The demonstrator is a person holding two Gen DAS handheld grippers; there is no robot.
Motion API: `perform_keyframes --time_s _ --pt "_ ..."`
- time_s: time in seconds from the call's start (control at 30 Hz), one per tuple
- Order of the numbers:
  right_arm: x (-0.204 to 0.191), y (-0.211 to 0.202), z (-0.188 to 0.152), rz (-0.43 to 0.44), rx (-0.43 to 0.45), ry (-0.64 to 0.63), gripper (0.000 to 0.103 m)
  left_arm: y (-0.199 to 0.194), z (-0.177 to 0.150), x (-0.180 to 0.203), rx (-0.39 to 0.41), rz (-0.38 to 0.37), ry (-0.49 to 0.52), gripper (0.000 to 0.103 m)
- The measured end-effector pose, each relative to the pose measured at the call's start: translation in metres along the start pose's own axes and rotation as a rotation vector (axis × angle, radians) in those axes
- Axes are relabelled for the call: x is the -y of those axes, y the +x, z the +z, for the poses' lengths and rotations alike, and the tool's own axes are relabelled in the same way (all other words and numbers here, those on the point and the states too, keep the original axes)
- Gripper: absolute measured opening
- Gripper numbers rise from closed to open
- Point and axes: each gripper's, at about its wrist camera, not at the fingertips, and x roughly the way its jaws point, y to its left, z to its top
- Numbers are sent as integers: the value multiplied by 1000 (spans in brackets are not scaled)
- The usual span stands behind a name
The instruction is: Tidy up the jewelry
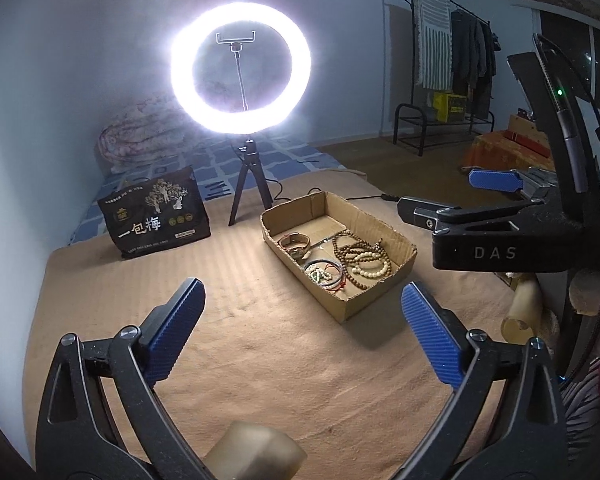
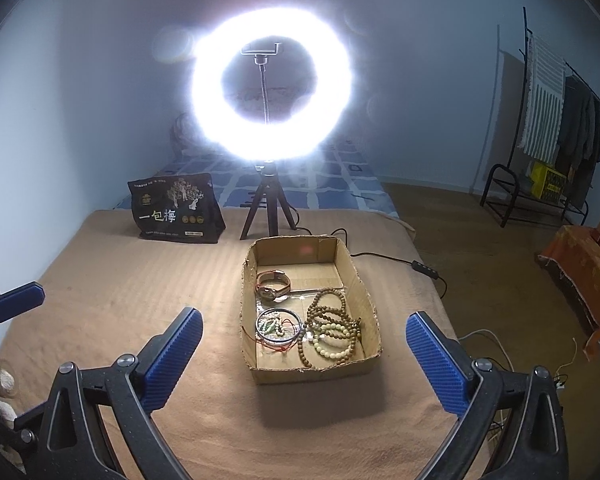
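Note:
A shallow cardboard box [image 1: 396, 242] [image 2: 374, 320] sits on a tan blanket. In it lie a wristwatch with a brown strap [image 1: 296, 245] [image 2: 274, 285], brown bead strings [image 1: 346, 246] [image 2: 327, 307], cream bead bracelets [image 1: 374, 268] [image 2: 332, 346] and thin bangles with red cord [image 1: 325, 274] [image 2: 278, 326]. My left gripper [image 1: 303, 304] is open and empty, above the blanket left of and before the box. My right gripper [image 2: 305, 334] is open and empty, in front of the box; it also shows at the right of the left wrist view [image 1: 452, 196].
A lit ring light on a small tripod [image 1: 242, 68] [image 2: 270, 80] stands behind the box, its cable [image 2: 392, 258] trailing right. A black snack bag [image 1: 156, 214] [image 2: 176, 210] stands at back left. A clothes rack [image 1: 456, 60] stands on the floor to the right.

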Motion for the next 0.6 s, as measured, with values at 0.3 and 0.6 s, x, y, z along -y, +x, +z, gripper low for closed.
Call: perform_keyframes --time_s 0.3,0.6 --pt "1 3 -2 -8 -12 14 103 1 2 -7 3 36 -24 102" --pt "2 5 -1 -9 -14 14 103 3 2 -8 -2 39 -23 102"
